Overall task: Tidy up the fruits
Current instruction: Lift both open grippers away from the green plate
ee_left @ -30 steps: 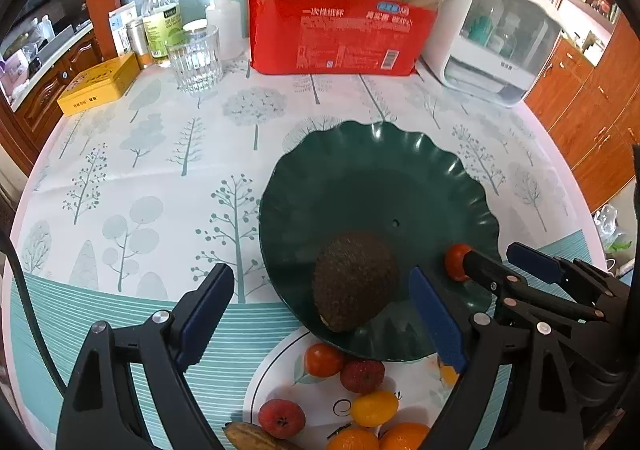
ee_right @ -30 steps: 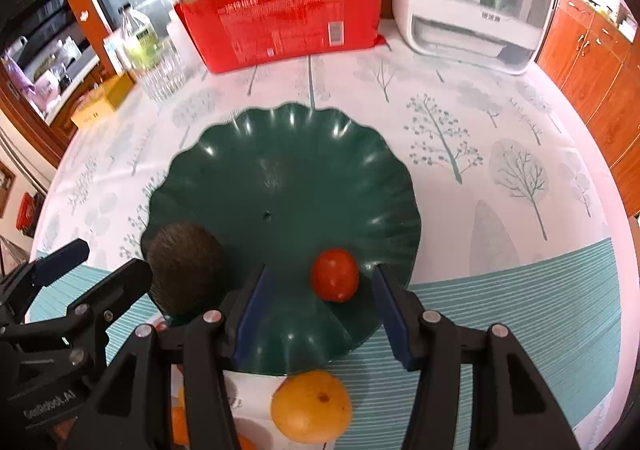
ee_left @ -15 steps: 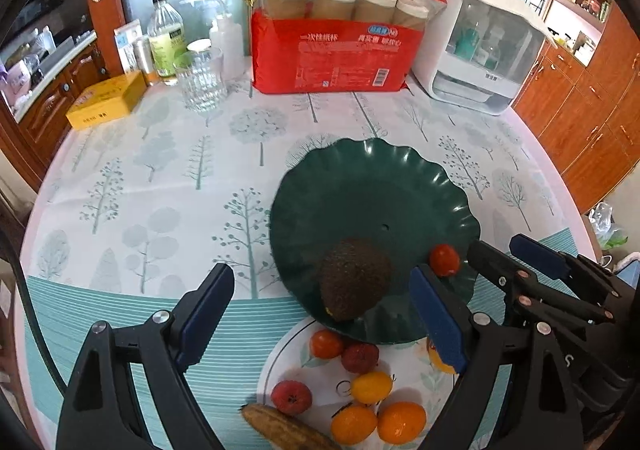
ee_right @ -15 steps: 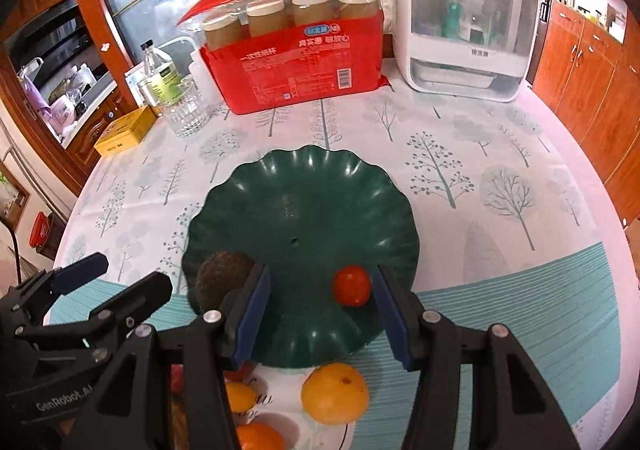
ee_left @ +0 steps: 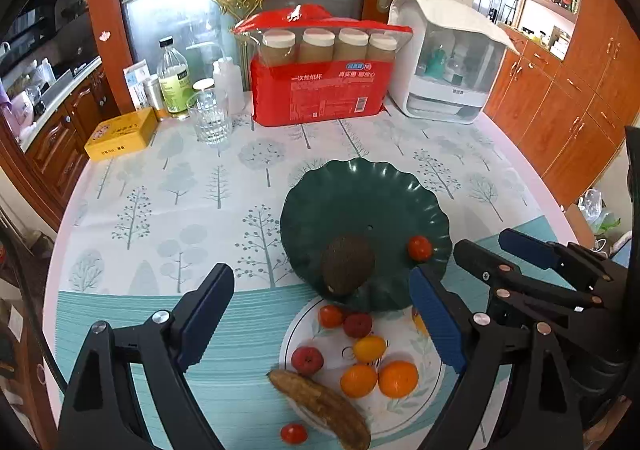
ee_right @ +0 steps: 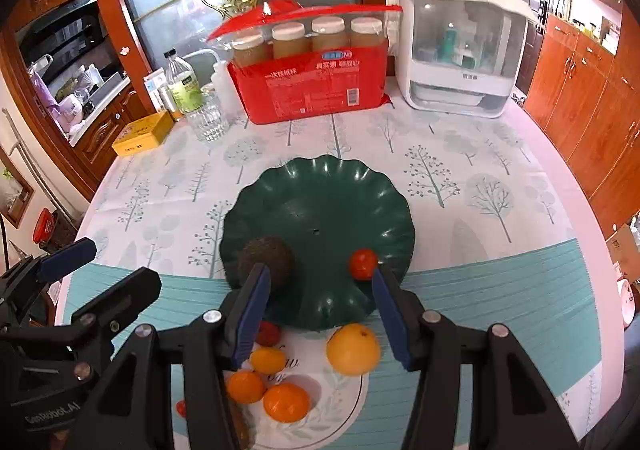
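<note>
red pack (ee_left: 320, 94): "一次性纸杯" | left hand-held gripper (ee_right: 52, 416): "GenRobot.AI"

The white plate (ee_right: 344, 402) beside the green dish (ee_right: 320, 210) is half hidden — the right gripper's fingers (ee_right: 248, 310) cover its left part and most of the banana (ee_left: 320, 402). The small red fruit (ee_right: 181, 408) left of the plate barely peeks out.

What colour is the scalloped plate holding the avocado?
Dark green scalloped plate, clearest in the right wrist view.
</note>
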`<action>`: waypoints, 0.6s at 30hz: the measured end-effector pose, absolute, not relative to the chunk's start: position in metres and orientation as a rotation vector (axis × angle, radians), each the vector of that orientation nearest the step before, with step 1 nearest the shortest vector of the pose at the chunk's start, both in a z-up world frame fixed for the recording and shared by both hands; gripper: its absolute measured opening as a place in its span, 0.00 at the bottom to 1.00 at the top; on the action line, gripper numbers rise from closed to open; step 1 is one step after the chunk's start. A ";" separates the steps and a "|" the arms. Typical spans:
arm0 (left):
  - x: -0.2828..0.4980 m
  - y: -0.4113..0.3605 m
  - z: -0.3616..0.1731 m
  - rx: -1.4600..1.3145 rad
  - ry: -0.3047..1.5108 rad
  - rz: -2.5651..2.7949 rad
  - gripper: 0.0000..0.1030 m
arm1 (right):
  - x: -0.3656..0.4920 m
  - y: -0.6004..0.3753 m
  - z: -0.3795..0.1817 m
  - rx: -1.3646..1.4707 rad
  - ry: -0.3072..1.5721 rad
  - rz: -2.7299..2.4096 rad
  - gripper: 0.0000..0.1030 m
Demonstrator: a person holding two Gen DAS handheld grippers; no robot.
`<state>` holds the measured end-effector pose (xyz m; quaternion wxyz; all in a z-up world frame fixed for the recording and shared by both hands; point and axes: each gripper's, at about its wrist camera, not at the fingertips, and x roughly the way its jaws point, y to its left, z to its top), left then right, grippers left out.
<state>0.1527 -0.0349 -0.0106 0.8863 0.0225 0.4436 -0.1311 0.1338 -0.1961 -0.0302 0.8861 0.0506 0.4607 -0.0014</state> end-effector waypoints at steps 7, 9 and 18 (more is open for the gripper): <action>0.122 -0.022 0.003 0.060 0.899 -0.277 0.86 | 0.104 -0.188 -0.013 0.110 0.941 -0.005 0.52; 0.112 -0.019 0.003 0.060 0.898 -0.280 0.86 | 0.094 -0.187 -0.013 0.116 0.944 -0.001 0.52; 0.079 -0.009 -0.020 0.061 0.944 -0.284 0.86 | 0.059 -0.178 -0.028 0.079 0.996 0.020 0.52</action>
